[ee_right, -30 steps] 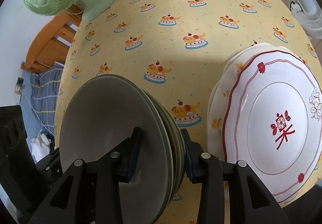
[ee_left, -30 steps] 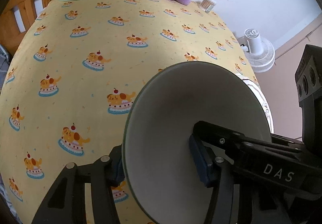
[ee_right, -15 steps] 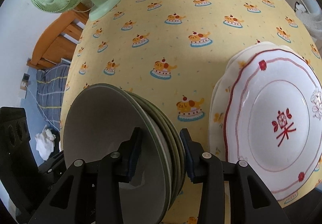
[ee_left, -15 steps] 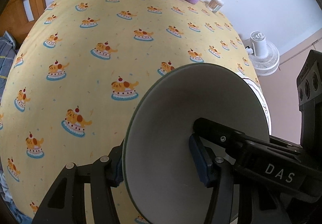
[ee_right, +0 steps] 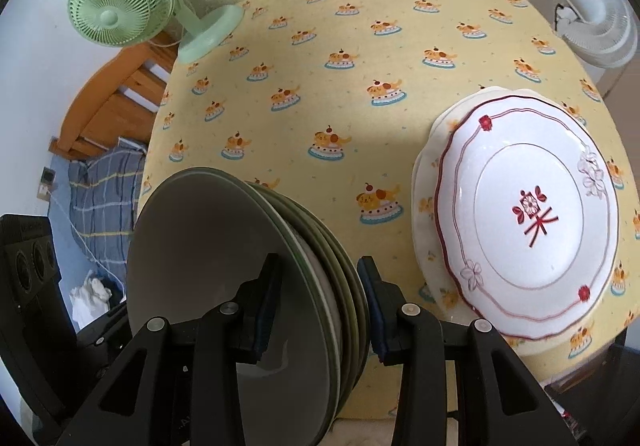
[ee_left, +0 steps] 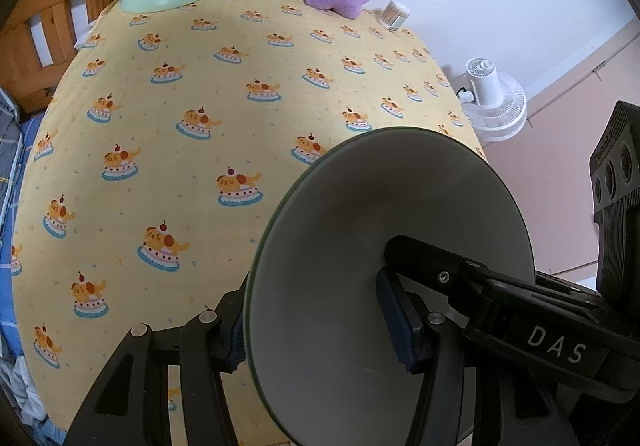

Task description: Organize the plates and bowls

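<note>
Both grippers are clamped on the same stack of bowls (ee_right: 248,286), one on each side of its rim. The right gripper (ee_right: 320,310) has one pad inside the top bowl and the other pad against the outside of the lowest one, so it pinches the whole nest of green-rimmed bowls. The left gripper (ee_left: 316,322) holds the opposite edge in the same manner, with one pad on the grey inner wall and one behind the rim.

The stack appears to be held above the bench (ee_right: 360,105), near its front edge, and beside it a pile of white plates (ee_right: 528,217) with red decoration lies on the yellow cloth.

I judge the bowls to be glazed ceramic: stiff, rather heavy when nested, smooth and fragile. The glaze is slippery under the pads, and the bowls can slide against each other if the stack tilts. The rim is the only place where the pads can close, so a grip on two opposite sides, kept level, seems the safest. It should be set down gently, because a knock against the plates could chip either one.
</note>
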Action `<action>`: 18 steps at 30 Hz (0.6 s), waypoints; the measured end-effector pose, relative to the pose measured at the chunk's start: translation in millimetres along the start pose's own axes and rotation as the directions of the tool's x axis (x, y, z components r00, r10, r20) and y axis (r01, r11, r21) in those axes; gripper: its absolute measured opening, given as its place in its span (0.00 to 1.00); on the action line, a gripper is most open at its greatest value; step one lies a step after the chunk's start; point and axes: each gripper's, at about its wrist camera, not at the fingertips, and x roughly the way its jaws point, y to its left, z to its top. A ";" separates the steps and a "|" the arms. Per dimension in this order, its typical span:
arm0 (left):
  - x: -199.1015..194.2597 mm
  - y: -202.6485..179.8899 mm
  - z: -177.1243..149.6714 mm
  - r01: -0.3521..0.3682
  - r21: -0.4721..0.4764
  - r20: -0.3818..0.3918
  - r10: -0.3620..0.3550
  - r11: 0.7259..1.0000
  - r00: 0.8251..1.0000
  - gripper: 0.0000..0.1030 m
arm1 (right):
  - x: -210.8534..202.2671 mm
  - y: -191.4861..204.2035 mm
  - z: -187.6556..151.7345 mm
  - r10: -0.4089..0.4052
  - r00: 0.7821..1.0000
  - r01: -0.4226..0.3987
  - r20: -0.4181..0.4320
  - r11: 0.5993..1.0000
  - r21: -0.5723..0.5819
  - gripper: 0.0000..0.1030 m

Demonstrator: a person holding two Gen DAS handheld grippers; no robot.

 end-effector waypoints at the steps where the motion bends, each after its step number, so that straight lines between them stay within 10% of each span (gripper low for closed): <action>1: -1.7 -1.0 -0.2 0.001 0.003 0.000 -0.001 1.000 1.000 0.54 | -2.3 1.0 -0.8 -0.001 1.000 0.001 0.004 1.000 0.003 0.41; 18: 8.5 -54.2 3.2 -0.062 -0.041 0.056 0.064 0.997 0.996 0.54 | -27.3 -40.5 14.9 0.061 0.998 -0.061 0.007 0.995 -0.077 0.41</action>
